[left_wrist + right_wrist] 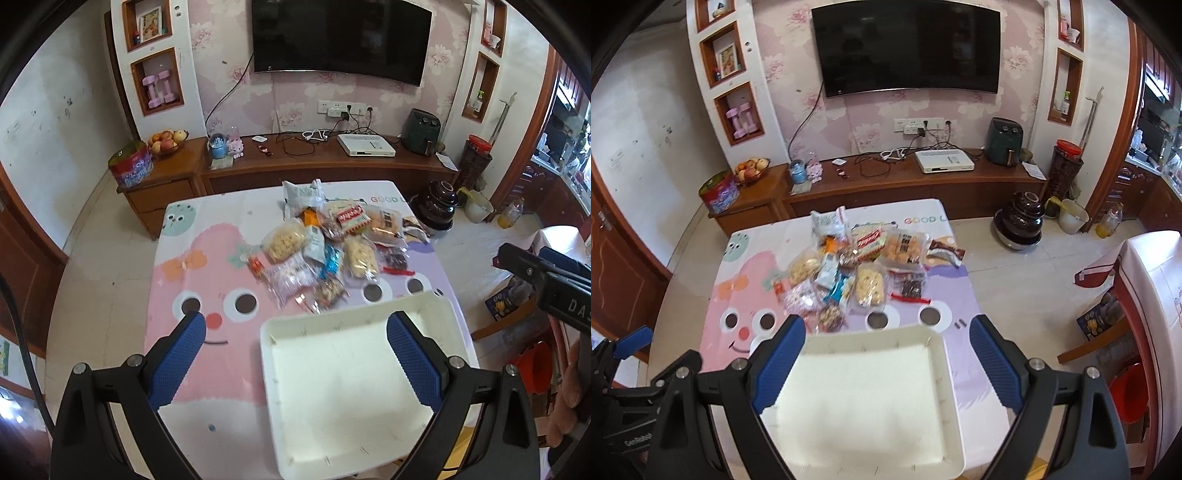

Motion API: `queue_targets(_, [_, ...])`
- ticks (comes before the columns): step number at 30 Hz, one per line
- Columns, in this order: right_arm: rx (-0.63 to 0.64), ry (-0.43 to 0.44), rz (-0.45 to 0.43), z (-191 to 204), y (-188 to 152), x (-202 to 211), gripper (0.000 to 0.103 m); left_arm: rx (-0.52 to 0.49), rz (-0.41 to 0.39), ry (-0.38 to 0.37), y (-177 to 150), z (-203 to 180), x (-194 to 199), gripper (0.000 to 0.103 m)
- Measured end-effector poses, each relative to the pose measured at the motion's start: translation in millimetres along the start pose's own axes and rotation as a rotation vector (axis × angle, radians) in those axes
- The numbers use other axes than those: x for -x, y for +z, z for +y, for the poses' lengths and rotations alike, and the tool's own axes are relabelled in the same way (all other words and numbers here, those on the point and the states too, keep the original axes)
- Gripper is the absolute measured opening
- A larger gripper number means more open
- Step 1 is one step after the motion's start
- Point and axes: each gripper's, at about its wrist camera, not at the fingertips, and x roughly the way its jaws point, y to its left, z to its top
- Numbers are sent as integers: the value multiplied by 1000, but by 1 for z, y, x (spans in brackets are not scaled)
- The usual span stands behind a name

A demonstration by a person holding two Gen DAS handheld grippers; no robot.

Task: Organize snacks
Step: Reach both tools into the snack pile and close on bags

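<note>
The left gripper (295, 373) and the right gripper (888, 369) are both holding their jaws spread wide, pinching nothing. Just under them the white tray (955, 373) is sitting bare on the near worktop (221, 236). The snacks (317, 247) are lying piled farther back, all waiting to be sorted.

snack packets (321, 251): glossy plastic film | tray (280, 424): matt white plastic | tablecloth (192, 295): smooth printed cloth
</note>
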Motion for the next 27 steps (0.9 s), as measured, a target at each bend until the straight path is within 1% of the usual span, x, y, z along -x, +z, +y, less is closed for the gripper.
queue_targets(2, [0,-2,8,2,6,-10,91,2,13,-9,14,15,-12,98])
queue_targets(4, [-8,12,38,3,14,-26,91,-4,24,-12,27,21,-26,98])
queue_targets(5, [-10,13,49,4,16,-32,91,-11,32,-14,33,30,-34,98])
queue_targets(8, [-7,3,83,8,25,-58,91,-49,58,-14,44,36,-60,99])
queue_targets(10, [-1,7,106,11,29,-75,91,-74,83,-11,51,40,-83,99])
queue_targets(13, [11,14,155,18,34,-109,91,-104,129,15,61,48,-123,99])
queue_targets(16, [19,11,191,22,38,-139,91,-122,198,23,65,54,-166,99])
queue_targets(18, [14,12,225,22,39,-162,91,-131,243,13,64,56,-194,99])
queue_targets(22, [-28,33,318,20,40,-211,90,-166,332,-6,62,60,-246,99])
queue_targets(25, [-66,44,379,17,39,-240,88,-186,377,-23,58,63,-277,99])
queue_targets(27, [-96,47,420,13,40,-262,85,-203,402,-22,56,63,-292,99])
